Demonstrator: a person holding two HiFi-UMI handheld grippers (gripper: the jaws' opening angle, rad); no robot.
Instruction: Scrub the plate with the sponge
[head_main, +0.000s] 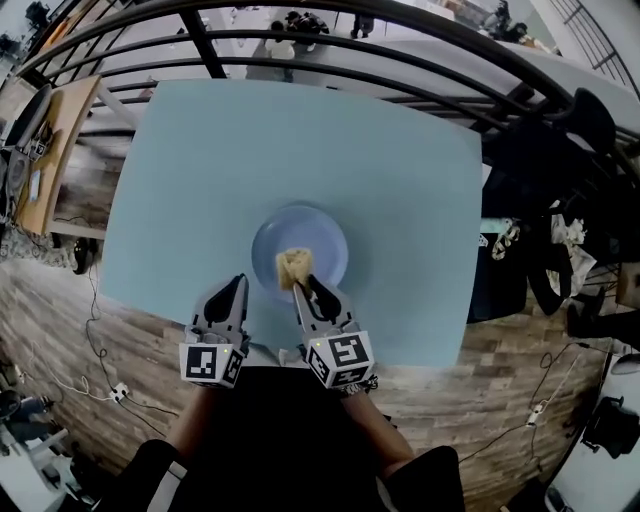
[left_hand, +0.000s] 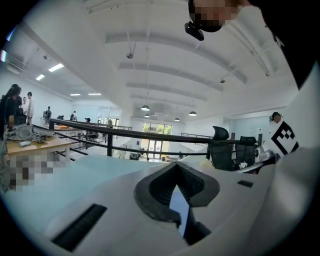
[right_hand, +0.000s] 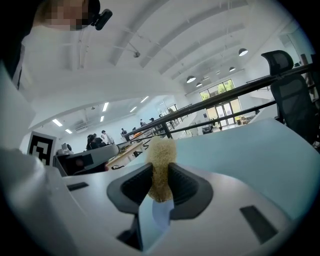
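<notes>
Around the pale blue worktop (head_main: 200, 180): black railing (head_main: 350, 45) past the far edge, dark office chairs (head_main: 590, 125) to the right, wooden floor (head_main: 60, 330) on the near side. Blue plate (head_main: 325, 235) in plain view near the worktop's front edge. Right gripper (head_main: 302, 284) angled forward and slightly left, jaws clamped on the yellow sponge (head_main: 293, 266), over the plate's near part. Left gripper (head_main: 238, 285) just beside it, off the plate, pointing forward, jaws together, over bare worktop.

Head camera looks steeply down over the table's (head_main: 200, 180) near edge. Left gripper (head_main: 238, 282) and right gripper (head_main: 303, 285) cameras skim low across the same table toward the railing (left_hand: 156, 136).
</notes>
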